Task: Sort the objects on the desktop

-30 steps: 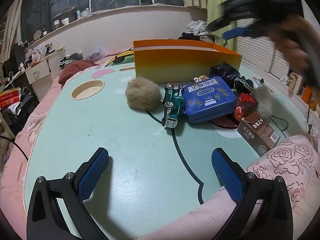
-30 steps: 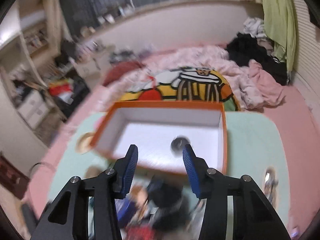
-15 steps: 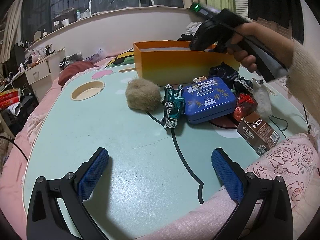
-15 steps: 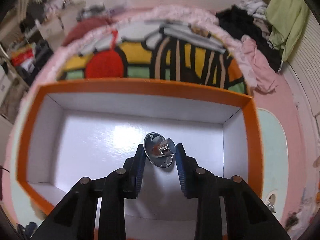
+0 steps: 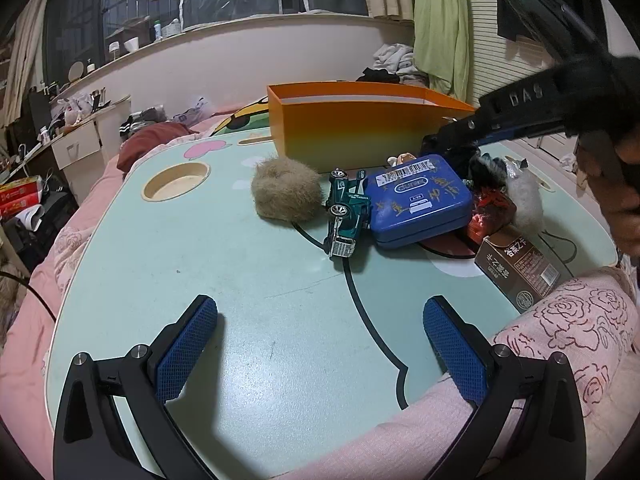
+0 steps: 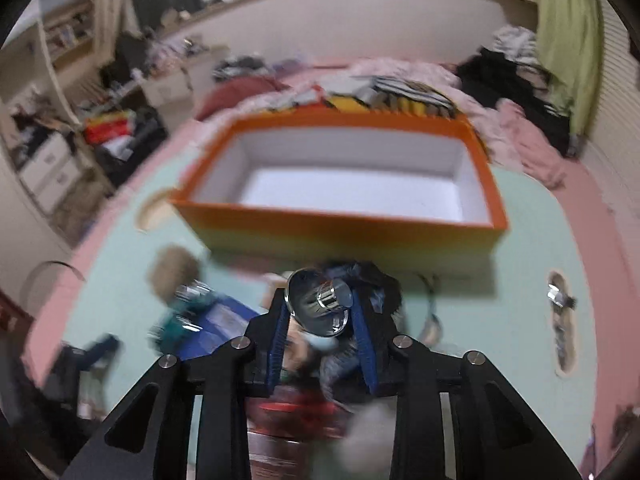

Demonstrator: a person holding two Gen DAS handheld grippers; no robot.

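Your left gripper (image 5: 320, 344) hangs low over the pale green tabletop (image 5: 224, 264) at the bottom of the left wrist view, its jaws spread wide with nothing between them.

In the right wrist view, your right gripper (image 6: 320, 312) sits at lower centre with a shiny metal funnel-shaped piece (image 6: 320, 306) between its blue pads (image 6: 280, 332). The jaws are narrow and opening at this moment; the pads sit right at the piece's rim, but the blur makes it hard to say how firmly they press. The piece is not in the box: it is in front of the near wall of the orange box (image 6: 340, 196), above the pile of clutter.

That box stands open toward the top of the frame, white inside, and what shows of its floor is bare.

In the left wrist view the same orange box (image 5: 360, 128) stands at upper centre. In front of it, left to right, lie a tan fur ball (image 5: 286, 190), a green toy car (image 5: 346, 212) touching a blue tin (image 5: 418, 198), a red wrapper (image 5: 490, 208), a white fluffy thing (image 5: 524, 196) and a brown carton (image 5: 520, 268) at the right edge. Your right hand (image 5: 616, 184) and its tool fill the upper right.
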